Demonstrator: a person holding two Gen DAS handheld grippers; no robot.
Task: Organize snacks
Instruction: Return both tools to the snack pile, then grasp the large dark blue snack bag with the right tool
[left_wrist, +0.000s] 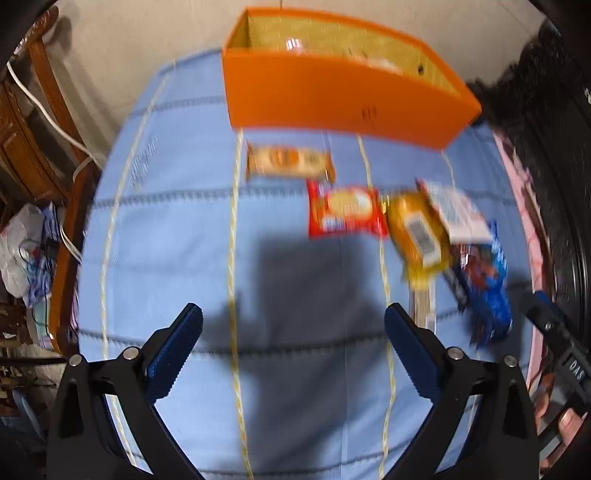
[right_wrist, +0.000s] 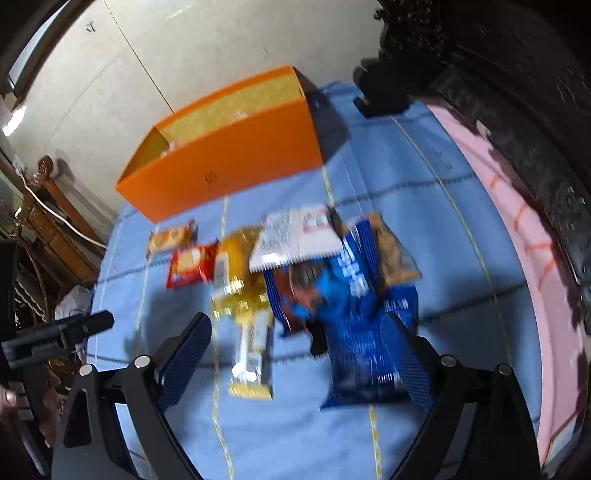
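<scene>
An orange box (left_wrist: 332, 99) stands open at the far side of the blue cloth; it also shows in the right wrist view (right_wrist: 229, 162). Snack packs lie in front of it: a tan biscuit pack (left_wrist: 290, 162), a red pack (left_wrist: 345, 214), a yellow pack (left_wrist: 417, 232), a white pack (left_wrist: 456, 210) and a blue bag (left_wrist: 487, 288). My left gripper (left_wrist: 293, 332) is open and empty above bare cloth. My right gripper (right_wrist: 295, 339) is open and empty, just above the blue bag (right_wrist: 362, 321) and a long yellow pack (right_wrist: 247, 317). Both views are blurred.
The blue cloth (left_wrist: 184, 240) covers a table with a pink edge (right_wrist: 517, 240) at the right. Dark carved furniture (right_wrist: 517, 92) stands to the right. A wooden cabinet (left_wrist: 26, 140) and plastic bags (left_wrist: 26, 251) lie to the left. A pale wall (right_wrist: 147, 55) is behind the box.
</scene>
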